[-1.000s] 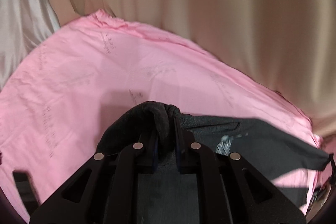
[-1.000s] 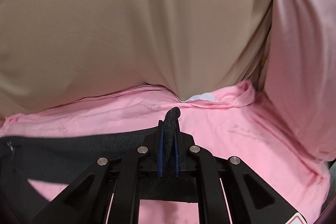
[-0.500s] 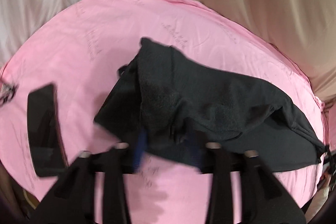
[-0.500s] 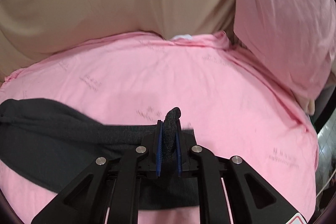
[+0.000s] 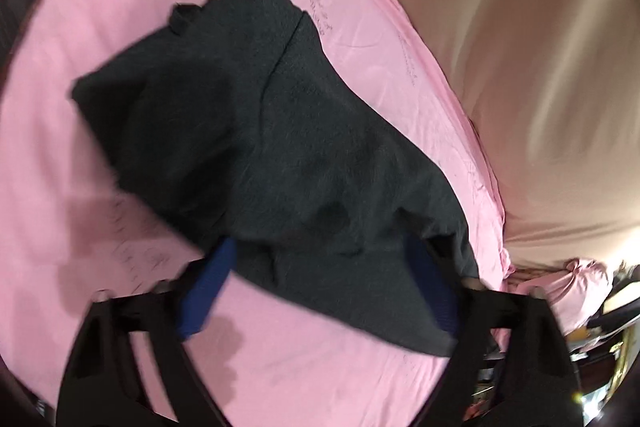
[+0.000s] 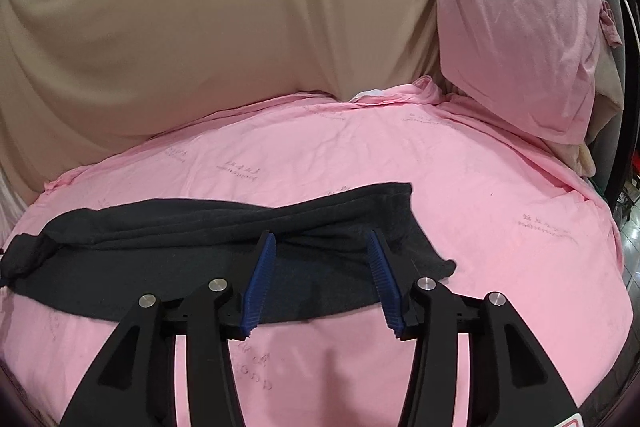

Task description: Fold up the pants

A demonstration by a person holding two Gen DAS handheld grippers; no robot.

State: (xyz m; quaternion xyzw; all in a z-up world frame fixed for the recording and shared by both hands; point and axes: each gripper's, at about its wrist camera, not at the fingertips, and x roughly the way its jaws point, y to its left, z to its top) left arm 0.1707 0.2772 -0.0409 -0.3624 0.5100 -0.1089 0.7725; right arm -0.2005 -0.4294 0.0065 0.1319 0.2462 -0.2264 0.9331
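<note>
The dark grey pants [image 5: 280, 131] lie folded over on the pink bed sheet [image 5: 100, 107]. In the right wrist view they show as a long dark band [image 6: 224, 239] across the sheet [image 6: 400, 163]. My left gripper [image 5: 324, 267] is open, its blue pads apart just above the near edge of the pants, holding nothing. My right gripper [image 6: 322, 255] is open too, its blue pads spread over the right end of the pants, holding nothing.
A beige curtain [image 6: 200, 19] hangs behind the bed. A pink pillow [image 6: 516, 27] leans at the right. A dark flat object [image 5: 16, 11] lies on the sheet at far left. Clutter [image 5: 592, 327] shows past the bed's right edge.
Both grippers have let go of the pants and opened wide. The pants have dropped onto the sheet in a fold. Both grippers have pulled back toward me.
</note>
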